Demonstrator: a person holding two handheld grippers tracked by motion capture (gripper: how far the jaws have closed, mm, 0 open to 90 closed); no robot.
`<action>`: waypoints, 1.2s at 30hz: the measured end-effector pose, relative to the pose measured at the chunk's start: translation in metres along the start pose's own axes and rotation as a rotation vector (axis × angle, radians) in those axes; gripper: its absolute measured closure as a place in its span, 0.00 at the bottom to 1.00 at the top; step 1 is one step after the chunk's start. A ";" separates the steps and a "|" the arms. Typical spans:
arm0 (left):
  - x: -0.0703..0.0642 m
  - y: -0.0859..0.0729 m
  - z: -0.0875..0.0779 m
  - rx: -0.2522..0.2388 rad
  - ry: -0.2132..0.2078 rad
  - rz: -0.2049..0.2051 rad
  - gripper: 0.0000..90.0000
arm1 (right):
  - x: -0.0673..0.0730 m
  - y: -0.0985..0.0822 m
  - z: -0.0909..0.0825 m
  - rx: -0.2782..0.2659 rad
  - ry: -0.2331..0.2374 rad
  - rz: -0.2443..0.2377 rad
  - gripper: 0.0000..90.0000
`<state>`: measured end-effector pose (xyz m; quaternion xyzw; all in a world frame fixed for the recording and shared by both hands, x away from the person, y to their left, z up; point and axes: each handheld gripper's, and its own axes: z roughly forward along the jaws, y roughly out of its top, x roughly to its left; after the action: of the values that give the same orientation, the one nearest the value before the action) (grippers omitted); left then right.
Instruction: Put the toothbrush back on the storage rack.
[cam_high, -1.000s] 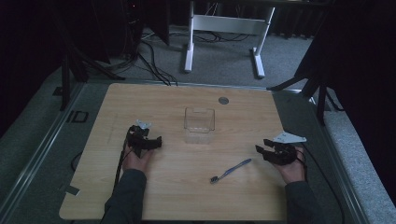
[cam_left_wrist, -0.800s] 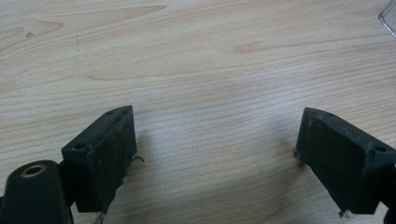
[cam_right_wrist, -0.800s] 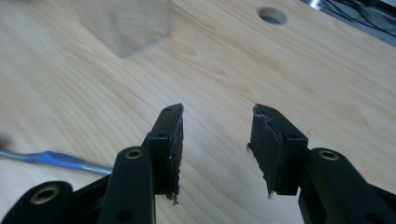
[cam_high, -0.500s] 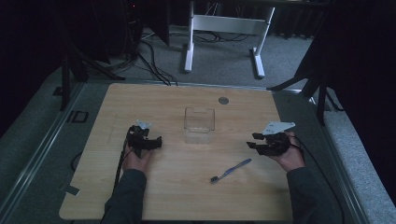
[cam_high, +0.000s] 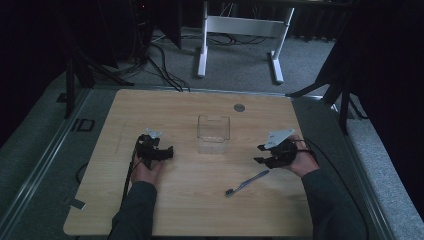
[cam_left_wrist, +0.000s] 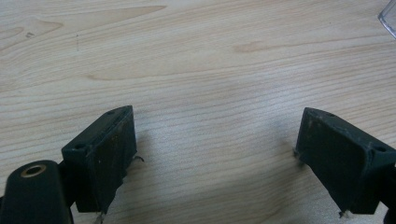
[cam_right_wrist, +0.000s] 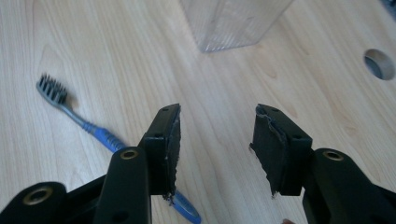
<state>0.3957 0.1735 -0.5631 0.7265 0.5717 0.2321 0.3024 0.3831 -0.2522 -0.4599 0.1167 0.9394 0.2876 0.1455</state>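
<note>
In the right gripper view, the clear container (cam_right_wrist: 233, 21) is cut off by the top edge, so its rim and upper walls are out of frame. The handle of the toothbrush (cam_right_wrist: 88, 126) passes behind the left one of the 2 jaws; that stretch is hidden, and its tip comes out below near the bottom edge. In the left gripper view, only a corner of the container (cam_left_wrist: 388, 16) enters at the upper right edge. In the high view, the toothbrush (cam_high: 246, 182) is too small to make out its bristles, and both sleeves are cut off by the bottom edge.
</note>
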 end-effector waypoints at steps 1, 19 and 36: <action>0.000 0.000 0.000 0.000 0.000 0.000 0.14 | 0.001 0.001 0.002 0.011 0.005 -0.014 0.58; 0.000 0.000 0.000 0.000 0.000 0.000 0.14 | 0.009 0.026 0.027 0.189 0.125 -0.131 0.62; 0.000 0.000 0.000 0.000 0.000 0.000 0.14 | 0.024 0.038 0.034 0.278 0.164 -0.249 0.56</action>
<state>0.3957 0.1735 -0.5631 0.7264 0.5718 0.2322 0.3025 0.3778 -0.1972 -0.4700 -0.0052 0.9860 0.1434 0.0853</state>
